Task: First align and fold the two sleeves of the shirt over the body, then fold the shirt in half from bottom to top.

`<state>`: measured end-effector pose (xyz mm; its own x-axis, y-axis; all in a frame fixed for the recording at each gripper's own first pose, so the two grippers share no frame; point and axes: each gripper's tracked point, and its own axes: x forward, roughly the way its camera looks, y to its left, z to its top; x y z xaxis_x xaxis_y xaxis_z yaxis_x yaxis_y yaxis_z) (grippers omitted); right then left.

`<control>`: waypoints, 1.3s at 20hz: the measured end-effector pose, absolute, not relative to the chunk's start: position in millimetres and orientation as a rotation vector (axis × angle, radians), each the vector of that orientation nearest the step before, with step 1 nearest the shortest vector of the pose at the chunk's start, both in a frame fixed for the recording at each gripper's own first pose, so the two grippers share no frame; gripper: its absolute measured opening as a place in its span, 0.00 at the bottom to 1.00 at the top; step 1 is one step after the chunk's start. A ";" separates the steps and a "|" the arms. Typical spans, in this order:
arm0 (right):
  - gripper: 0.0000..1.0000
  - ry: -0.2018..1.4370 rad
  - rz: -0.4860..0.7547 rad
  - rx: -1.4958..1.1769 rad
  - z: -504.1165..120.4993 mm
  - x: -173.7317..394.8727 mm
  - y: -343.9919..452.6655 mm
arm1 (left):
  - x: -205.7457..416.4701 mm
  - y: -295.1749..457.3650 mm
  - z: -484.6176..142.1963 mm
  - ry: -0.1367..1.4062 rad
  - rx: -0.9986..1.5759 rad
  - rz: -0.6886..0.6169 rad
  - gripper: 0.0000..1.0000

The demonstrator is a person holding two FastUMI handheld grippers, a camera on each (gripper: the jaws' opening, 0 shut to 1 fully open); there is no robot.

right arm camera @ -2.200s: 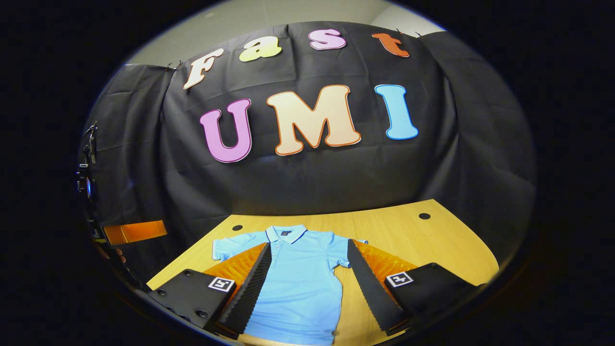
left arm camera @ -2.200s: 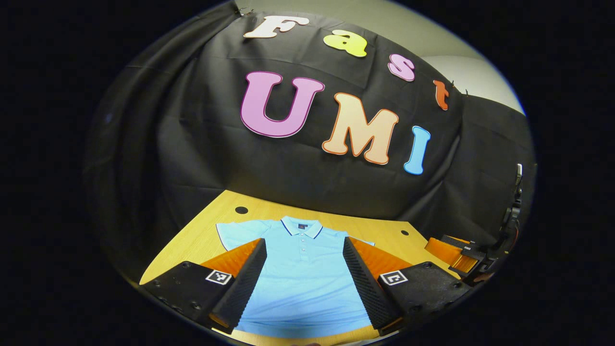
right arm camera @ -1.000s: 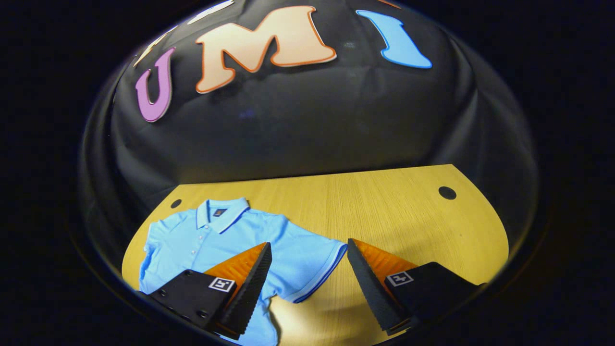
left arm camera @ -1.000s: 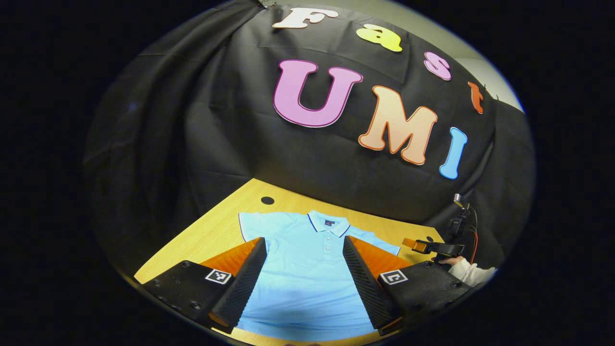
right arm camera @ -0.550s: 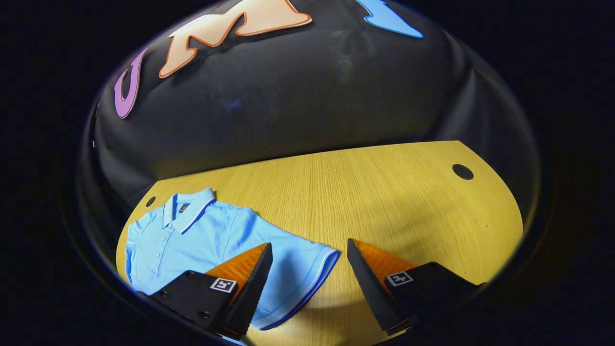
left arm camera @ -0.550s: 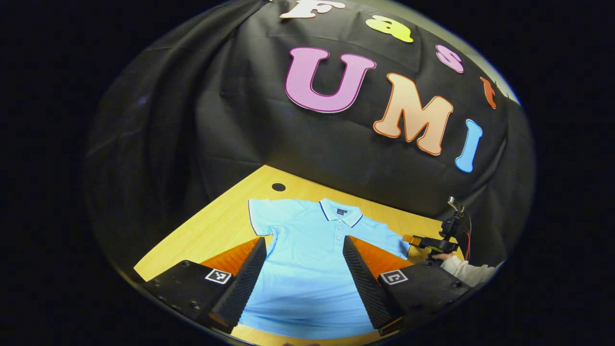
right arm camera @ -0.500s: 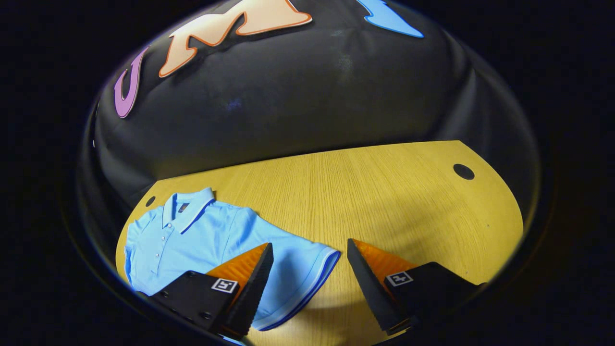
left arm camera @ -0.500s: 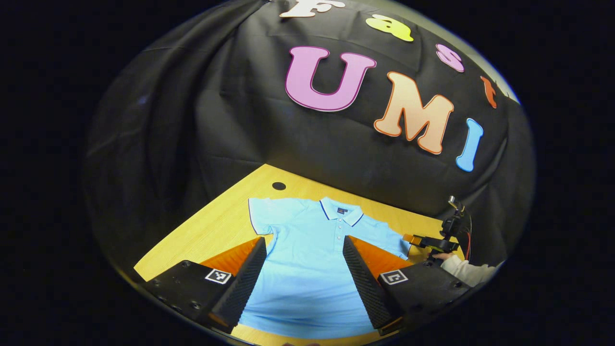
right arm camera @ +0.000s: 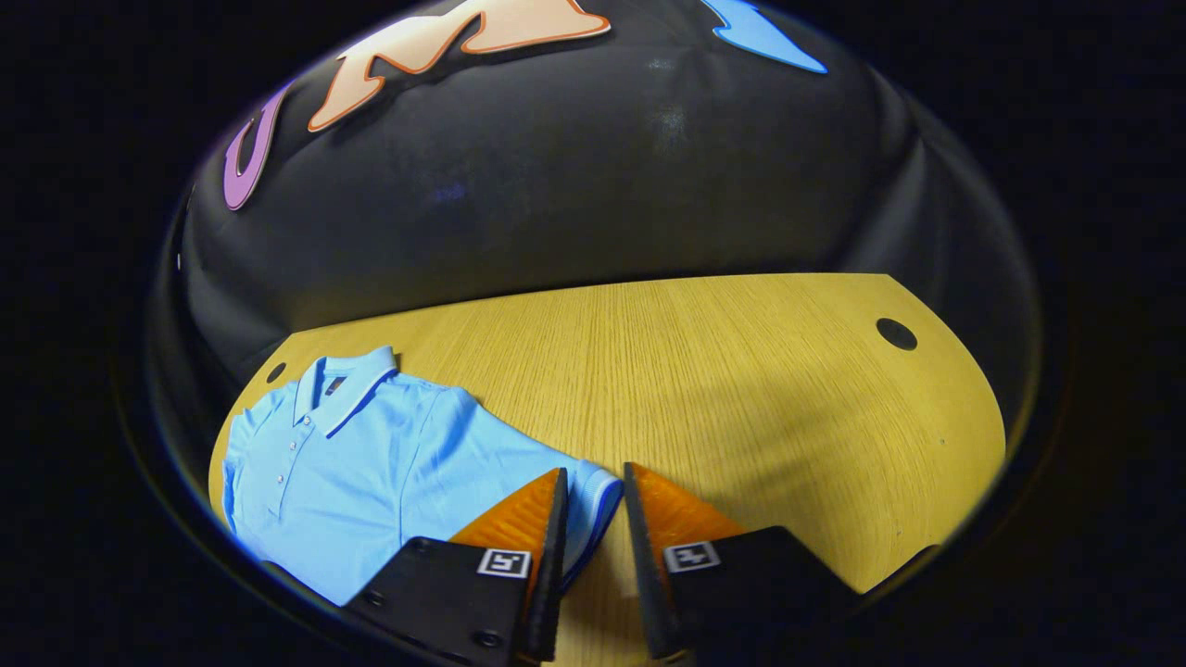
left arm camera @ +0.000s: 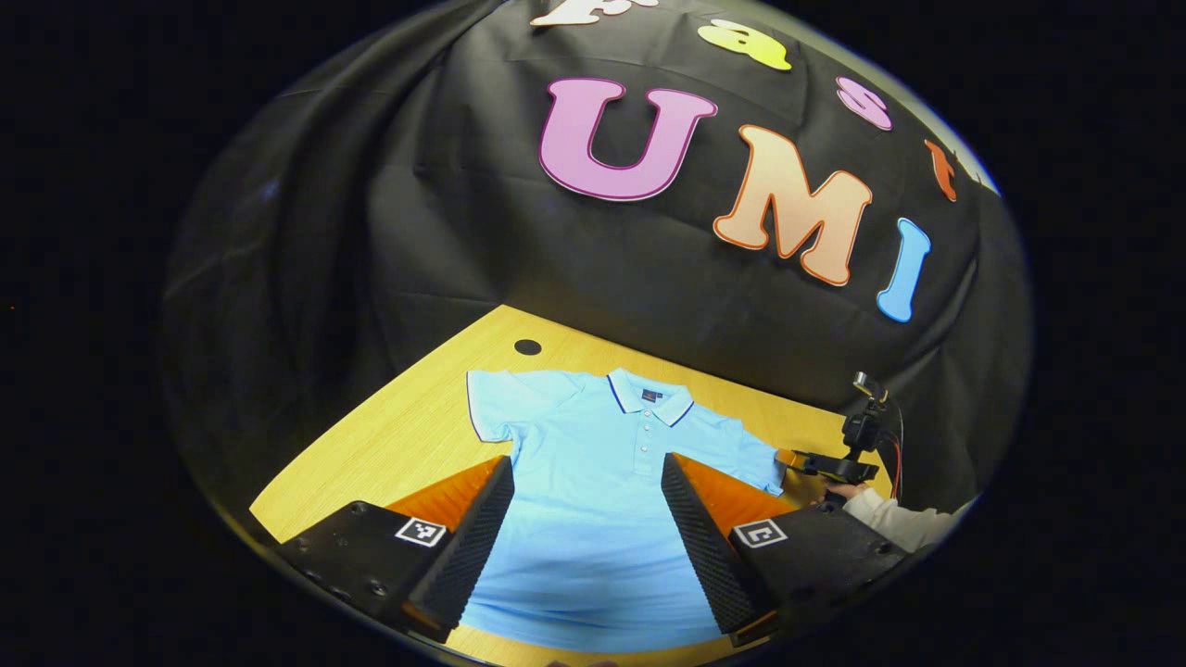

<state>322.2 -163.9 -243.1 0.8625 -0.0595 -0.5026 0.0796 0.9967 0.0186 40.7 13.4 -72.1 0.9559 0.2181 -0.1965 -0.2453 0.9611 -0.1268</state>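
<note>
My right claw (right arm camera: 593,519) nearly closed around the polo shirt's (right arm camera: 371,472) sleeve cuff (right arm camera: 600,496), ready to fold; left claw (left arm camera: 582,528) hovers wide, empty.

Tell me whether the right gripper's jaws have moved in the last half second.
Yes. The right gripper has narrowed its jaws around the shirt sleeve's cuff; a gap remains, so contact is unclear. The table stays put.

A wooden worktop (right arm camera: 741,371) with light grain has a round dark hole (right arm camera: 896,333) near its 2 o'clock corner and another (right arm camera: 275,372) at 9 o'clock. Black cloth (right arm camera: 593,176), creased, hangs behind it, shading its far edge.
</note>
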 end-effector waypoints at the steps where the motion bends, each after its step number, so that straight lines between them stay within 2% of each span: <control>1: 0.15 0.526 -0.078 0.033 -244.3 321.1 -163.8 | 40.6 12.4 -71.6 0.182 -0.153 0.235 0.96; 3: 0.12 0.534 -0.090 0.030 -244.2 319.2 -162.7 | 39.6 11.2 -71.7 0.180 -0.152 0.232 0.96; 5: 0.05 0.552 -0.082 0.044 -245.5 316.9 -157.9 | 38.2 10.6 -71.8 0.180 -0.152 0.233 0.96; 8: 0.02 0.576 -0.091 0.083 -242.1 311.0 -154.2 | 35.2 8.2 -70.4 0.178 -0.150 0.231 0.96; 13: 0.04 0.473 0.094 0.245 -190.2 309.8 -77.1 | 30.3 9.6 -72.2 0.175 -0.148 0.236 0.96; 18: 0.02 0.504 0.335 0.438 -181.6 297.0 21.6 | 22.2 10.8 -77.4 0.180 -0.153 0.245 0.96; 24: 0.04 0.582 0.406 0.483 -215.8 294.0 64.0 | 17.1 11.2 -82.1 0.187 -0.171 0.258 0.96; 25: 0.00 0.581 0.414 0.493 -214.0 293.1 64.4 | 17.3 10.6 -83.6 0.186 -0.173 0.260 0.96; 26: 0.12 0.583 0.423 0.508 -213.0 292.2 63.1 | 18.2 11.1 -83.5 0.187 -0.174 0.261 0.96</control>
<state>292.2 63.1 -213.0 0.7568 0.5090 -0.4102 -0.2314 0.7954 0.5602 18.2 11.1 -83.5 0.9491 0.2390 -0.2051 -0.2712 0.9514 -0.1462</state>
